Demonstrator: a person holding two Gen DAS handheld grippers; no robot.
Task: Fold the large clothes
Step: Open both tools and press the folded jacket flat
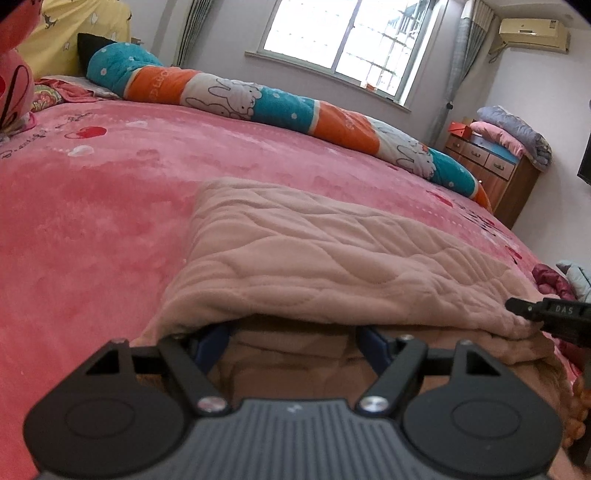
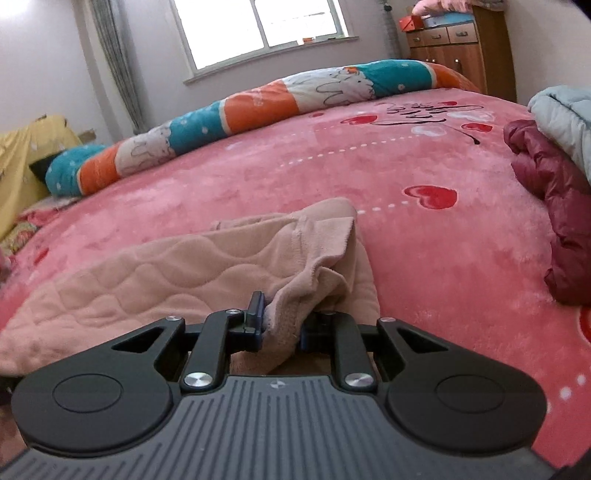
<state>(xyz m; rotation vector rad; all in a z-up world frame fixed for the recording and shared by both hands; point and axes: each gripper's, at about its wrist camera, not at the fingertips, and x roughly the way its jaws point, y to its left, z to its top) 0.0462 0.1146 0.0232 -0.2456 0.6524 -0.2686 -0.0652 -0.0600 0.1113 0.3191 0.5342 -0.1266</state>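
Folded garment [image 1: 314, 254] on bed [image 1: 92, 221], rolled quilt [image 1: 280, 103] behind

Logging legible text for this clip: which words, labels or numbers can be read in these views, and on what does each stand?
"DAS": on the right gripper body, seen from the left wrist.
Orange band of the rolled quilt: letters, too blurred.
Pink bedspread: cursive script, unreadable.
Air conditioner: marks too small.

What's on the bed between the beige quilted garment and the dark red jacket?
Only bare pink bedspread separates the beige quilted garment from the dark red jacket, as the right wrist view shows.
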